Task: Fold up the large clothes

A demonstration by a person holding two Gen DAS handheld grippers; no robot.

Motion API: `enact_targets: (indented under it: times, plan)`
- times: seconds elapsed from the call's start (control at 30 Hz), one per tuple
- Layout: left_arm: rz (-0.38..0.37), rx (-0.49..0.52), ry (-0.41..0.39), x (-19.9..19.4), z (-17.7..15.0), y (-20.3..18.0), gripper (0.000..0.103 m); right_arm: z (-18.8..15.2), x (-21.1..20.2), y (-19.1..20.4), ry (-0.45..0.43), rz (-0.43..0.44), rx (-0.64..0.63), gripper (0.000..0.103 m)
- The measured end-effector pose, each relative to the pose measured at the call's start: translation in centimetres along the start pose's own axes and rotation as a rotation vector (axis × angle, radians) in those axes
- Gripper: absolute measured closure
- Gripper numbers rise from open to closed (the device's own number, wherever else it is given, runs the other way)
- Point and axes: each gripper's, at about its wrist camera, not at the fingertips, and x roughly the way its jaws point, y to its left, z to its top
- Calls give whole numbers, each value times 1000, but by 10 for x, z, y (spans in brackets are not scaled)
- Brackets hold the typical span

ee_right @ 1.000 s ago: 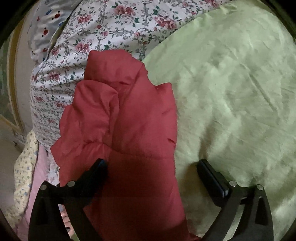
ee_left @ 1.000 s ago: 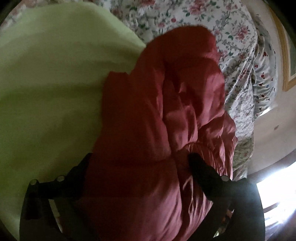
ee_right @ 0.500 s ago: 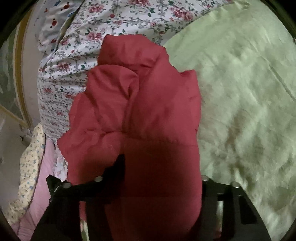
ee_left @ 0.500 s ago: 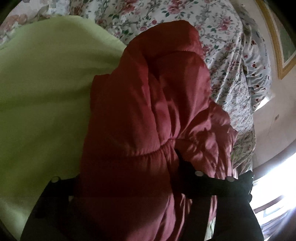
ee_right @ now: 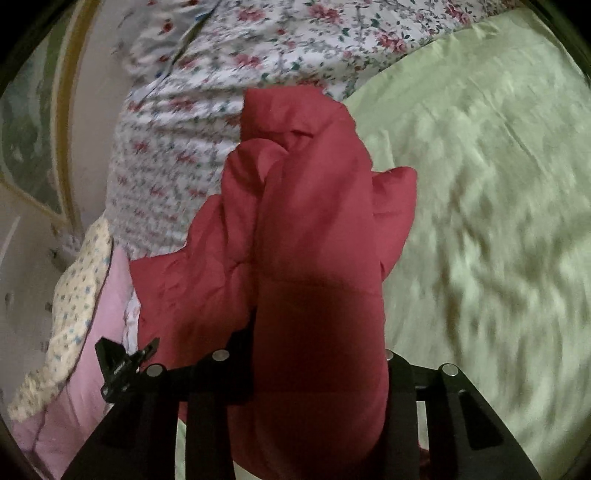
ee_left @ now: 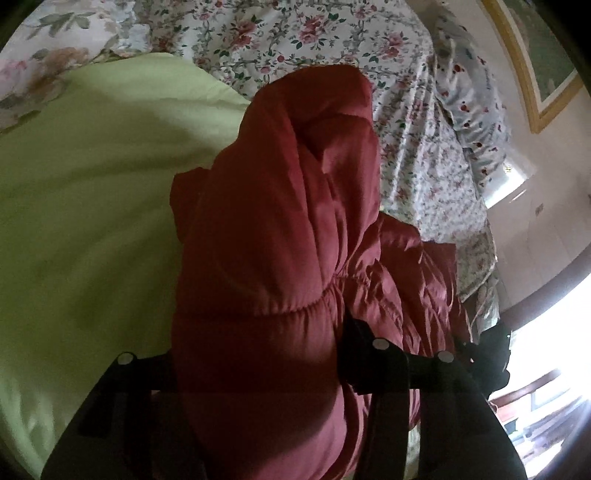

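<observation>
The left claw (ee_left: 258, 354) is clamped on the bunched red padded jacket (ee_left: 280, 236), which hangs over the green blanket (ee_left: 85, 206) and floral sheet (ee_left: 303, 33). The right claw (ee_right: 317, 354) grips it too.

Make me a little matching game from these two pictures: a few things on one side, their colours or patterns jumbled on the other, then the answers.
Things:
1. puffy jacket
2. blanket
3. bed sheet
4. pillow

Looks:
A. white with small flowers
B. plain pink
C. dark red
D. pale green

Pairs: 1-C, 2-D, 3-A, 4-B

Both the left tool and the right tool are clamped on the jacket.
</observation>
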Motion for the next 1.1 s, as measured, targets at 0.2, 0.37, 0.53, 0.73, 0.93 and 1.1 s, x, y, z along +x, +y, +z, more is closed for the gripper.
enact_targets:
  times: [0.2,0.37,0.53,0.73,0.93,1.1]
  plan:
    - [-11,-2,5,-28,-30,4,56,-46,-19,6,25,6,13,65]
    - [-28,-27,24,-40,-56,13,56,-74,-36,5,28,11,26,65]
    - [-37,-55,42,-46,-76,27,55,-92,-45,1,32,17,47,64]
    - [8,-46,34,-43,-82,30,49,-101,-45,-4,17,-3,69,55]
    - [81,-26,15,-41,-85,25,35,-103,-44,-3,5,-39,62,50]
    - [160,3,-15,-45,-86,20,23,-105,-44,0,-2,-82,52,43]
